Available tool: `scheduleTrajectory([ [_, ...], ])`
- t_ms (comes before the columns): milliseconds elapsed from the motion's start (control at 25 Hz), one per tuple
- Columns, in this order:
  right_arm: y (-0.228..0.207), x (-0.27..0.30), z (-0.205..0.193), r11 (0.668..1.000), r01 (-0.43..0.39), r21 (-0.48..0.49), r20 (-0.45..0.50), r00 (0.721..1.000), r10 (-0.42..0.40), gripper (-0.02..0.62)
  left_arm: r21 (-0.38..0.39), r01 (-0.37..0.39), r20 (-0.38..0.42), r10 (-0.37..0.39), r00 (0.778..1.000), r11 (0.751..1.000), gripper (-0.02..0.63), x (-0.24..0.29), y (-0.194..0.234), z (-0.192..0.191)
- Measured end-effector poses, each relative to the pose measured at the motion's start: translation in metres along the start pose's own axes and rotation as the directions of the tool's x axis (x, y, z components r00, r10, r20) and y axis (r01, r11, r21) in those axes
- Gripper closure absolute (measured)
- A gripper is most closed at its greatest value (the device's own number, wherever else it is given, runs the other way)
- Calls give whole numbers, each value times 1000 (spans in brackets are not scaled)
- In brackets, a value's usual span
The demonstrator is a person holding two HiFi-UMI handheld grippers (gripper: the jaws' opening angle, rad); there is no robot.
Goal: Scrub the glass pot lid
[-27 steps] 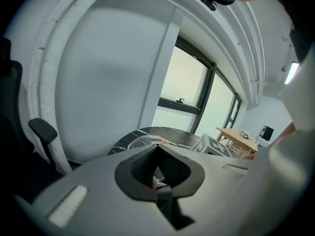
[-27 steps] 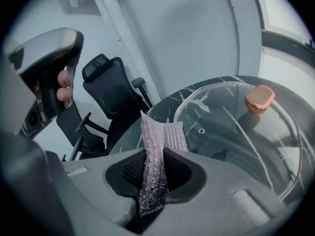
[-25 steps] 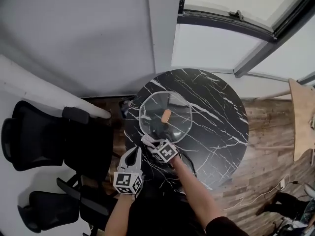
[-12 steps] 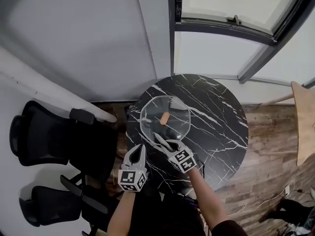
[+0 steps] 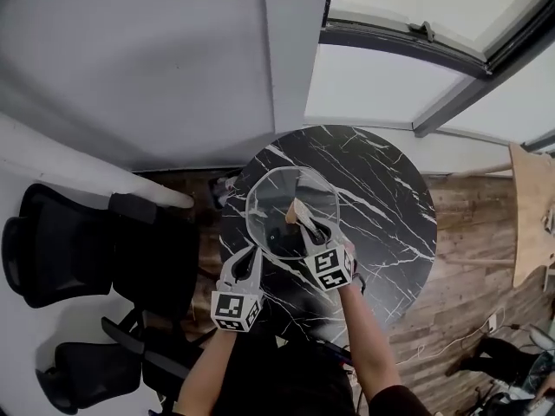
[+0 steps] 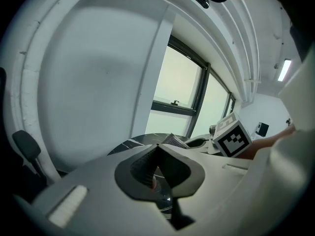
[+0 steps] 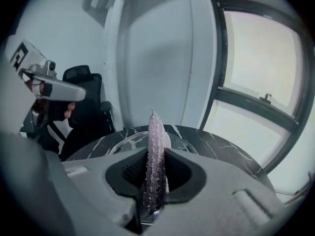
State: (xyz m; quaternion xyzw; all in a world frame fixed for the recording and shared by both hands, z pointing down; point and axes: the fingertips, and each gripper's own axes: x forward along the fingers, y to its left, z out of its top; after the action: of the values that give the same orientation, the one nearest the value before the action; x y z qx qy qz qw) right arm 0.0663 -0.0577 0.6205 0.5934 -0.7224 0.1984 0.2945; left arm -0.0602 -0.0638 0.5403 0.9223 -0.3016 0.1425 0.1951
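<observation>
The glass pot lid (image 5: 276,193) lies flat on the round black marble table (image 5: 381,198), its tan knob (image 5: 292,207) in the middle. My right gripper (image 5: 303,219) reaches over the lid's near half, just beside the knob. It is shut on a silvery glittering scrub pad (image 7: 154,156), which stands upright between the jaws. My left gripper (image 5: 250,254) sits at the lid's near-left rim with its jaws shut; I cannot tell whether it touches the rim. In the left gripper view its jaws (image 6: 157,151) meet at a point, and glass shows below them.
Black office chairs (image 5: 78,250) stand left of the table against a white wall. A window (image 5: 416,24) is beyond the table. Wooden floor (image 5: 468,267) and a pale wooden piece (image 5: 531,215) lie to the right.
My right gripper has moved forward with the scrub pad, from the lid's near edge to beside the knob. The left gripper has edged up toward the lid's rim.
</observation>
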Motion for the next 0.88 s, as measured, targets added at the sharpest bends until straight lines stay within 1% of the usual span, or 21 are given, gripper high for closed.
scheduleTrajectory([
  [80,-4,12,3,999,11,-42,-28,1000,-12,521,-6,12,-9,-12,1000,1000,604,8,4,-2],
  [200,-3,29,2,995,5,-104,-80,997,-14,521,-21,20,-20,-20,1000,1000,604,13,11,-3],
  [520,15,54,-14,967,-64,-247,-195,981,15,520,-43,9,-25,-10,1000,999,603,16,28,-2],
  [640,20,56,-18,960,-87,-267,-220,975,27,519,-54,6,-28,-8,1000,999,603,15,33,-4],
  [880,39,47,-28,952,-137,-274,-254,965,66,520,-52,32,-43,-35,998,998,604,11,32,-10],
])
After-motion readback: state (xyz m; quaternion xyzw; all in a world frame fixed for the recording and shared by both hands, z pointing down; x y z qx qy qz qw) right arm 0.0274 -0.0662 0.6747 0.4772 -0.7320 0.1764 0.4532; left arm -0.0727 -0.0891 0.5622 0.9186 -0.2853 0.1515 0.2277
